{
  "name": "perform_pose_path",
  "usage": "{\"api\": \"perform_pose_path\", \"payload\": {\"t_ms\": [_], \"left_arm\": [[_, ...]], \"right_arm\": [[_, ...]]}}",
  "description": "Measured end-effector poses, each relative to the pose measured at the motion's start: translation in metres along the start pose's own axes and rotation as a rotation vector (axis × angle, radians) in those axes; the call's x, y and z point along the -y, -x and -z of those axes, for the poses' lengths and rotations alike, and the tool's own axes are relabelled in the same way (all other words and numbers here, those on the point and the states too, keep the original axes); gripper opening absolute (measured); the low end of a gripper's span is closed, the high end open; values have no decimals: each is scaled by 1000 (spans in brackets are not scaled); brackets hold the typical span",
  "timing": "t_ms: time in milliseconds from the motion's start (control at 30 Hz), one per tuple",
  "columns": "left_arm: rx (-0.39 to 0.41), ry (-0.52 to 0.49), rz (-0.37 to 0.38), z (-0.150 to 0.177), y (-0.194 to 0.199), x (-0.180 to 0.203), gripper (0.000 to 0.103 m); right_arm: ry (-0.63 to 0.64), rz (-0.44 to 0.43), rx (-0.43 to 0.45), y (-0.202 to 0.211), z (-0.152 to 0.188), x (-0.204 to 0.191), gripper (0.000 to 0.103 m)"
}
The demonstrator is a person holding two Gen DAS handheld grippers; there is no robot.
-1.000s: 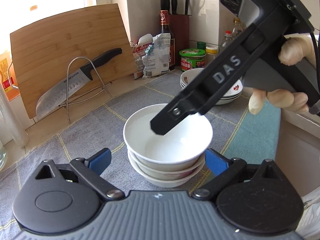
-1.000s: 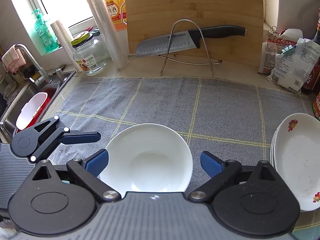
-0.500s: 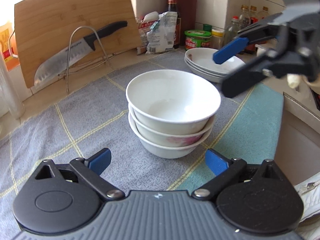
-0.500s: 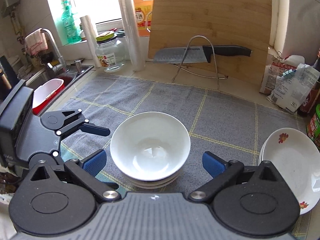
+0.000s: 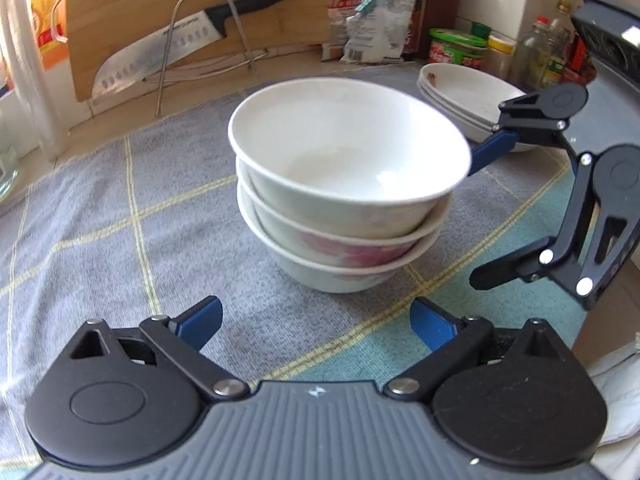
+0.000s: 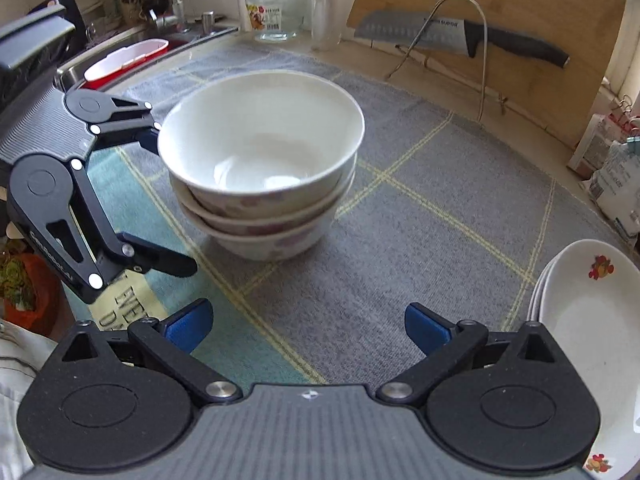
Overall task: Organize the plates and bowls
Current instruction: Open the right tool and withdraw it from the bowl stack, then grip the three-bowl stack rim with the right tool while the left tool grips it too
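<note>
Three white bowls (image 5: pixel 344 184) sit nested in one stack on the grey checked mat (image 5: pixel 120 200); the lower two have pink flower prints. My left gripper (image 5: pixel 316 320) is open just short of the stack, nothing between its blue pads. My right gripper (image 5: pixel 486 214) hangs open to the right of the stack, its jaws spread beside the bowls without touching them. From the right wrist view the bowl stack (image 6: pixel 260 160) stands ahead of the open right gripper (image 6: pixel 308 326), and the left gripper (image 6: pixel 165 202) is at the stack's left. A pile of shallow flowered plates (image 6: pixel 580 320) lies at the right.
The plates (image 5: pixel 468 96) sit at the back right of the mat. A knife (image 5: pixel 192 40) rests on a wire rack against a bamboo board (image 6: pixel 520 20). Bags, jars and bottles (image 5: pixel 456 44) line the wall. A sink with a red-and-white tub (image 6: pixel 124 58) is at far left.
The right gripper has drawn back from over the top bowl to the stack's side. Both grippers have sunk lower and rolled, so the bowls now show more from the side.
</note>
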State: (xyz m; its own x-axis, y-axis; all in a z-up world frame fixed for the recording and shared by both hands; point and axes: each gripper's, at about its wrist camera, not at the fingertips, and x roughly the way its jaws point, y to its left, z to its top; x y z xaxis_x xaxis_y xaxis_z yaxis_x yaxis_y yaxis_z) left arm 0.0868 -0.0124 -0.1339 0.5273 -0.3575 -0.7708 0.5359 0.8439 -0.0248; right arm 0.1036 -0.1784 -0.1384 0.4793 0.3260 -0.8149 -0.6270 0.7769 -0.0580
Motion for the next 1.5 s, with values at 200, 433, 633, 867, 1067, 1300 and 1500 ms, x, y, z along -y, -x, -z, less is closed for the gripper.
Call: {"api": "perform_pose_path", "payload": {"t_ms": [200,433,633,867,1067,1300,1500], "left_arm": [[-46,14,-46,4,-5,2,100],[-41,-68,13,-1,-11,-3,103],[-27,-179,96,-8,-17,-13,103],[12,-285,183,-11,-24,-22,103],[8,-358,240,-20,-30,-24,103],[24,-455,303,-25,-34,-30,103],[30,-563,335,-33,-34,-30,100]], "right_arm": [[39,-48,-4,-10,2,1,103],[61,-32,6,-22,-6,0,103],[50,-23,-11,-30,-18,-4,103],[30,-11,-15,-34,-23,-5,103],[22,-6,-23,-37,-28,-5,103],[94,-45,-32,-43,-39,-3,103],[184,-102,-24,-41,-47,-2,103]]}}
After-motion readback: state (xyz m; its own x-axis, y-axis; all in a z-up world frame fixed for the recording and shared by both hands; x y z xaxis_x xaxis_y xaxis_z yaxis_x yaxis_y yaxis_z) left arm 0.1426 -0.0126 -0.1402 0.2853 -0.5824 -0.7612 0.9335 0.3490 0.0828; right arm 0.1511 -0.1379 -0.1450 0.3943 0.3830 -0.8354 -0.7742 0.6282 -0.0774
